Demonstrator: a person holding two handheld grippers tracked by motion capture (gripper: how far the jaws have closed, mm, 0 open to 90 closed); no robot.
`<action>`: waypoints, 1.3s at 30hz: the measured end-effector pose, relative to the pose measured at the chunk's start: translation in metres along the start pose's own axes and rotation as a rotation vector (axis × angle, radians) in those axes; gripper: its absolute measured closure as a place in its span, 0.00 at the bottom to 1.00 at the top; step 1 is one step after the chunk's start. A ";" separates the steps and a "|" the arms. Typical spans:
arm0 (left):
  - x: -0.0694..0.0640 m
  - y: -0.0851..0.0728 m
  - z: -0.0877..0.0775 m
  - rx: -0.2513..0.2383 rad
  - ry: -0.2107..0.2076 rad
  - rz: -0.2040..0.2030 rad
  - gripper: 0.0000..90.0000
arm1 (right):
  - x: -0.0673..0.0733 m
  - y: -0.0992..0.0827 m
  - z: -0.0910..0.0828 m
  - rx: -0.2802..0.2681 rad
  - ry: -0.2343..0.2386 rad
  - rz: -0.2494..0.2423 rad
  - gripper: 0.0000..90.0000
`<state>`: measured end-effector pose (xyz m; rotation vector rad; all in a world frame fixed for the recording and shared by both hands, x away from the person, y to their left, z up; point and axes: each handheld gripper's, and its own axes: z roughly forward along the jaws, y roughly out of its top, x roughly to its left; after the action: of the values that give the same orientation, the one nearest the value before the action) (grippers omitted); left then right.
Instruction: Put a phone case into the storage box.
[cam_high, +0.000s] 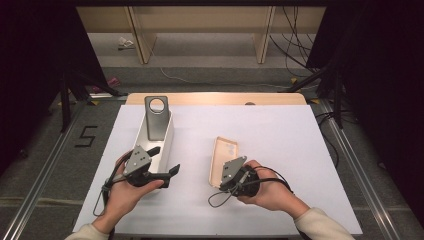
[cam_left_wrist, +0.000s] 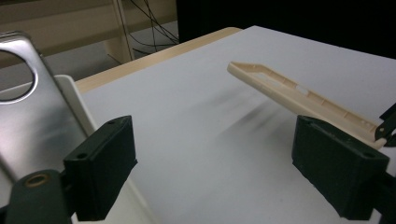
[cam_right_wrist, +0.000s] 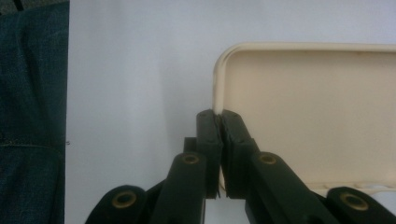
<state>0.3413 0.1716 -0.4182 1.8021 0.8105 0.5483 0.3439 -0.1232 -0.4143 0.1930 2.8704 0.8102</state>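
We see the right gripper with fingers pinched on the rim of the cream plastic phone case, lifted aslant off the white tabletop. Left gripper level, fingers wide, nothing between them, beside the white tray.

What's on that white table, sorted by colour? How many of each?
Cream phone case: 1
Silver-grey phone back: 1
White tray: 1
Black grippers: 2, left gripper, right gripper
Total: 5

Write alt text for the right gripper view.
The right hand-held gripper is clamped on the edge of a cream phone case, its black jaws rising from the bottom. Behind lies the white table.
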 end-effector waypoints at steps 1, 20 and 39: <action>-0.001 0.003 0.002 0.000 -0.007 0.000 0.16 | 0.001 -0.001 -0.001 -0.001 -0.003 0.002 0.97; -0.032 0.052 0.077 0.098 -0.153 -0.052 0.24 | 0.007 -0.014 -0.011 -0.029 -0.016 0.015 0.97; -0.027 0.060 0.138 0.319 -0.187 -0.250 0.48 | 0.011 -0.008 -0.016 -0.047 -0.039 -0.017 0.97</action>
<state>0.4355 0.0509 -0.4116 1.9667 1.0168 0.0881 0.3295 -0.1364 -0.4059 0.1769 2.8095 0.8605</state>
